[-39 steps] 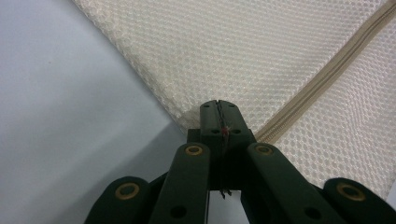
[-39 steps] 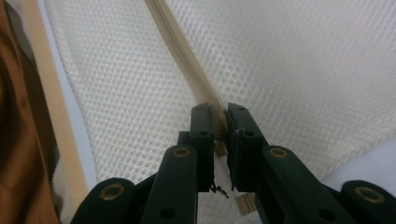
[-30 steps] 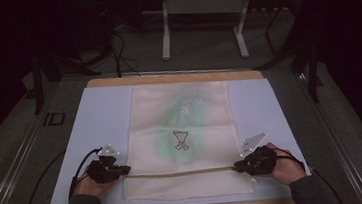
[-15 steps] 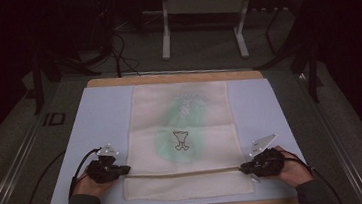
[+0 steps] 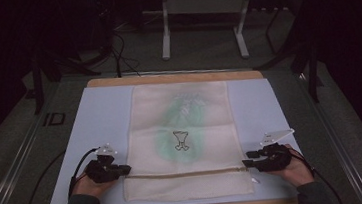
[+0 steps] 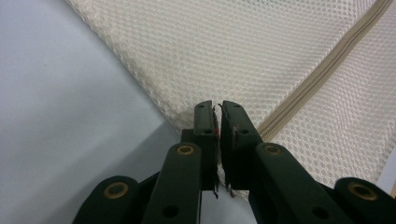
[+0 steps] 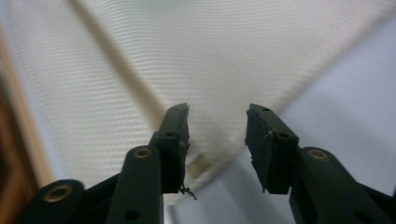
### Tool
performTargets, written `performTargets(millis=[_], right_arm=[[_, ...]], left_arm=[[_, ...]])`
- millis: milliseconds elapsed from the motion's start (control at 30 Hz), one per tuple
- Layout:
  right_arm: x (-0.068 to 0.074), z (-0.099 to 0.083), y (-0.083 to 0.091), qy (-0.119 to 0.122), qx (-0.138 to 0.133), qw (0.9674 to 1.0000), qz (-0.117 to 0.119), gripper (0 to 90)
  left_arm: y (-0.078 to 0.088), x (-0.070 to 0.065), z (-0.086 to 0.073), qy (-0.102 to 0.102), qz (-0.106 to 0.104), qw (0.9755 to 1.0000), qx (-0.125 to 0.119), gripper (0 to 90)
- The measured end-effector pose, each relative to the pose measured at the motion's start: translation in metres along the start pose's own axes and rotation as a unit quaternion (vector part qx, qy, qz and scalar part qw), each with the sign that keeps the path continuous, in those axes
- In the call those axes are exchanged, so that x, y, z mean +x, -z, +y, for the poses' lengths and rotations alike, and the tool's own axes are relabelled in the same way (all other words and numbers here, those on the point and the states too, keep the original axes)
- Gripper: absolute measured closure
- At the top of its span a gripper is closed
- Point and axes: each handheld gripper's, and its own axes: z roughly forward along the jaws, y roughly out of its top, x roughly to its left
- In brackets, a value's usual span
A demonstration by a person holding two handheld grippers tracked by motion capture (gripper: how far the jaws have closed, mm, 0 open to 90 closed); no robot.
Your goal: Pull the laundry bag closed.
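A cream mesh bag (image 5: 180,117) lies flat on the pale blue mat (image 5: 100,115), with something green (image 5: 189,106) showing through it. Its zipper (image 5: 186,172) runs across near the front edge. My left gripper (image 5: 125,170) sits at the zipper's left end. Its jaws have just been opening and stand a narrow slit apart (image 6: 218,109), with the bag's edge (image 6: 187,100) at their tips. My right gripper (image 5: 248,164) is at the zipper's right end. Its jaws have just been opening too and stand wide (image 7: 217,114), with the bag's corner (image 7: 205,163) lying loose between them.
The mat lies on a wooden table (image 5: 166,77), whose front edge runs just behind my hands. A metal stand (image 5: 201,24) and cables (image 5: 119,52) are on the dark floor beyond the table. Bare mat flanks the bag on both sides.
My right gripper has let go of the bag's right edge, opened wide and slid a little to the right. The left hand has stayed in place, its jaws parting slightly.
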Motion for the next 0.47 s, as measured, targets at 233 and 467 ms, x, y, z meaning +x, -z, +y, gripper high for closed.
performTargets(millis=[233,467], right_arm=[[-0.008,-0.009,-0.003,-0.036,-0.021,0.9984,-0.039,53.5],[-0.011,-0.013,-0.007,-0.041,-0.031,0.9952,-0.083,53.4]], left_arm=[[0.004,0.0,0.0,-0.003,0.013,0.9998,-0.013,81.2],[0.01,0.004,-0.002,0.014,0.065,0.9966,-0.05,74.7]])
